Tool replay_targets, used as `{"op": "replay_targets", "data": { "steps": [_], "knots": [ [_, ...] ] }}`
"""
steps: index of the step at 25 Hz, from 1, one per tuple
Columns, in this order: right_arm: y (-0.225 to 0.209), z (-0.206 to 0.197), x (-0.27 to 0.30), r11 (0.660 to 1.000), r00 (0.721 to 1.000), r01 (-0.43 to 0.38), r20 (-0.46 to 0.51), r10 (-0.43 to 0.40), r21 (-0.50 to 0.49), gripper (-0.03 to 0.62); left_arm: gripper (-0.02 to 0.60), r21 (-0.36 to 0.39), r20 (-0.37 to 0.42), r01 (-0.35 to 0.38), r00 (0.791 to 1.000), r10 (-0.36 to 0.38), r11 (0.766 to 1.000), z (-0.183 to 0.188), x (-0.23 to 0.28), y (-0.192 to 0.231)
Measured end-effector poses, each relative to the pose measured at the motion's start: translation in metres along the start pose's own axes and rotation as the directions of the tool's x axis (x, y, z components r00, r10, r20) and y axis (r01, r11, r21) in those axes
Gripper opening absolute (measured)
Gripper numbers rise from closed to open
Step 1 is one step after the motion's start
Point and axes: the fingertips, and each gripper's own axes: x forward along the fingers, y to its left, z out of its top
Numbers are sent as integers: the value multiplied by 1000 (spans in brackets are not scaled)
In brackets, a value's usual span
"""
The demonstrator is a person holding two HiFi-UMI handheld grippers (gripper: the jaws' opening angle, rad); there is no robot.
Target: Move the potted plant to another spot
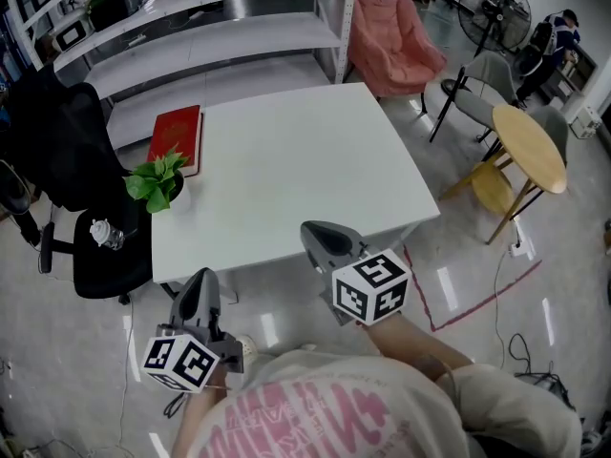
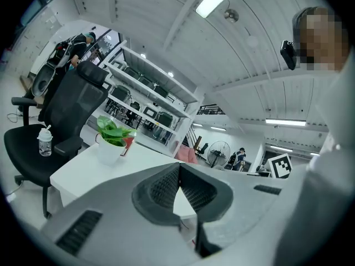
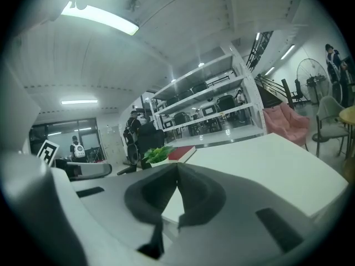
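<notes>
1. White tabletop [image 1: 286, 160]: it is standing bare across most of its surface, with objects sitting only along its left edge as seen from the head view.
2. The potted plant [image 1: 156, 181] is sitting upright at that left edge, near the corner closest to the person. Its green leaves are spreading over a white pot.
3. A red book [image 1: 177, 136] is lying flat just beyond the plant. The leaves are overlapping the book's near end, and whether pot and book are touching cannot be told.
4. The left gripper [image 1: 203, 277] is hovering off the table, below its near edge and over the floor. Its jaws are pressing together with nothing between them. It is standing well apart from the plant.
5. The right gripper [image 1: 310, 229] is reaching to the table's near edge. Its jaws are likewise meeting tip to tip and carrying nothing.
6. A black office chair [image 1: 86, 160] is standing just left of the table, with a small plastic bottle [image 1: 105, 234] resting on its seat.
7. A round wooden table [image 1: 530, 146] and a pink chair [image 1: 391, 41] are standing well clear on the far right.
</notes>
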Motion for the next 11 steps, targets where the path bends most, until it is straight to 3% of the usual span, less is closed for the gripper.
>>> {"op": "replay_targets", "data": {
  "steps": [11],
  "knots": [
    [-1,-2,11,999,999,-33,-21,33,2,6,-9,5,-7,-8,1000,8,1000,1,8,1]
  ]
}}
